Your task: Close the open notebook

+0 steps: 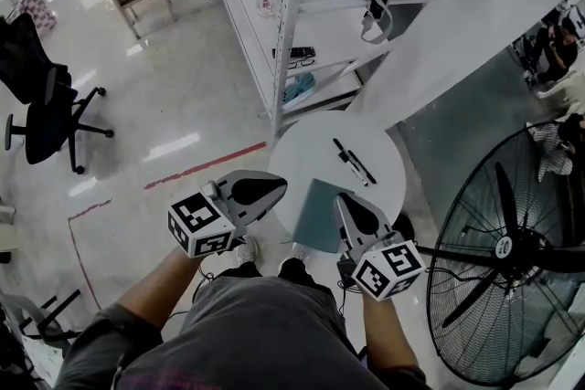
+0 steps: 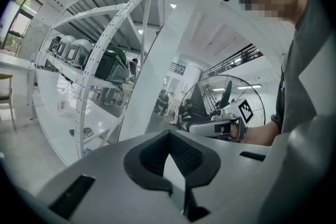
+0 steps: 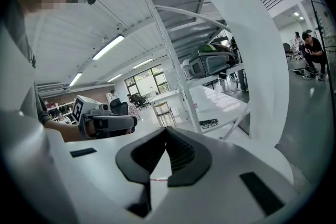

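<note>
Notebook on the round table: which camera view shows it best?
The head view: the teal notebook lies at the near edge of the round table, partly behind the right gripper. Neither gripper view shows it; both look across the room at shelving.

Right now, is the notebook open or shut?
Looks shut: the head view shows the notebook as one flat teal cover on the round table, no pages exposed.
</note>
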`<state>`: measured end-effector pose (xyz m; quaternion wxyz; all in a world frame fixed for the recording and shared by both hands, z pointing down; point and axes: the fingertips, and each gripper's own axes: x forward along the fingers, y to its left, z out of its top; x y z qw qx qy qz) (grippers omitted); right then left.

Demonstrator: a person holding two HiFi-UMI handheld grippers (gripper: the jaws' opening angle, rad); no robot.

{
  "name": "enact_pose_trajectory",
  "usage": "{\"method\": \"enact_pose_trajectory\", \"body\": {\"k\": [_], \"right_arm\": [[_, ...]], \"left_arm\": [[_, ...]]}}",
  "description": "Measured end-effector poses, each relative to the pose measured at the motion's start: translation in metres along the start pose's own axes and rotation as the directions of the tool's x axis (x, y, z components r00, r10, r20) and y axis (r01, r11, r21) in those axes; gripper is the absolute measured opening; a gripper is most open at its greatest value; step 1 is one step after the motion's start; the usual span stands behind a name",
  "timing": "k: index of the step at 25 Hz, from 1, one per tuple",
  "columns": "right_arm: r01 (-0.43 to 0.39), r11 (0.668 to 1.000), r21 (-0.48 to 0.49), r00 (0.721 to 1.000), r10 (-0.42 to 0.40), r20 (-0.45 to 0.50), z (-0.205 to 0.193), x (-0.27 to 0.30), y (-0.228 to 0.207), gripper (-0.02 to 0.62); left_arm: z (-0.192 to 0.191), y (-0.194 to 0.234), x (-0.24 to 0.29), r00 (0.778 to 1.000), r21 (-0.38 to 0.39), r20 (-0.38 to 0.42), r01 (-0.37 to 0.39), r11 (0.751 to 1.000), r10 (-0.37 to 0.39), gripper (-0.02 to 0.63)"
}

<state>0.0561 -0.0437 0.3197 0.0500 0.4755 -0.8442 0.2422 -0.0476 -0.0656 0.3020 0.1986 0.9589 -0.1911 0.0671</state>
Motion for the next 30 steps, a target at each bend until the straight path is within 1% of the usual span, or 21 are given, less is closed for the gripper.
{"method": "enact_pose_trajectory", "body": {"k": [7, 18, 30], "right_arm": [[-0.013, 1.0, -0.013, 1.0, 0.013, -0.016, -0.001, 0.002, -0.002, 0.017], [-0.017, 1.0, -0.007, 0.999, 0.017, -0.033, -0.005, 0.004, -0.013, 0.017], [-0.019, 1.0, -0.005, 0.999, 0.019, -0.035, -0.003, 0.006, -0.02, 0.017]], "left_arm": [[0.001, 0.001, 0.006, 1.0, -0.013, 0.005, -0.005, 1.0, 0.005, 0.014], [0.001, 0.005, 0.019, 1.0, -0.037, 0.014, -0.002, 0.999, 0.003, 0.014], [0.005, 0.007, 0.027, 1.0, -0.038, 0.025, -0.001, 0.999, 0.002, 0.014]]}}
